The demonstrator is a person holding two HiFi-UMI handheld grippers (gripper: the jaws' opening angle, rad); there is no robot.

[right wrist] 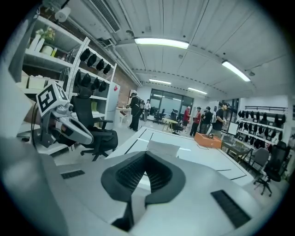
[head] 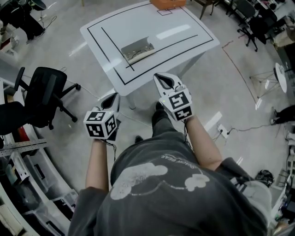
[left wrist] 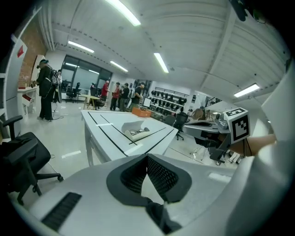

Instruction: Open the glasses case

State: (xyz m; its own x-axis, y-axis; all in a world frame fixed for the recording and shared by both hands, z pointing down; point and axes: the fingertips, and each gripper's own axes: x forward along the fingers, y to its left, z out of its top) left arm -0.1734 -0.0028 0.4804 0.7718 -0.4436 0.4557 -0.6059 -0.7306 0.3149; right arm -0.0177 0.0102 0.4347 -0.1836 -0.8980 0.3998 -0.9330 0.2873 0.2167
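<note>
The case (head: 137, 50) lies open on the white bench (head: 184, 32), with glasses in it. A person stands at the near end of the bench. The left hand-held gripper (head: 112, 97) and the right hand-held gripper (head: 160, 78) are both pressed together. They pinch nothing and do not touch the case.

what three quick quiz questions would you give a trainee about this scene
1. True or false: the glasses case lies on the white table, and nothing holds it.
2. Where is the orange box? A) at the table's far edge B) on the floor C) under the table
3. Fill in: the jaws of the left hand-held gripper and the right hand-held gripper are both ____.

Key: 1 true; 2 A; 3 shut
</note>
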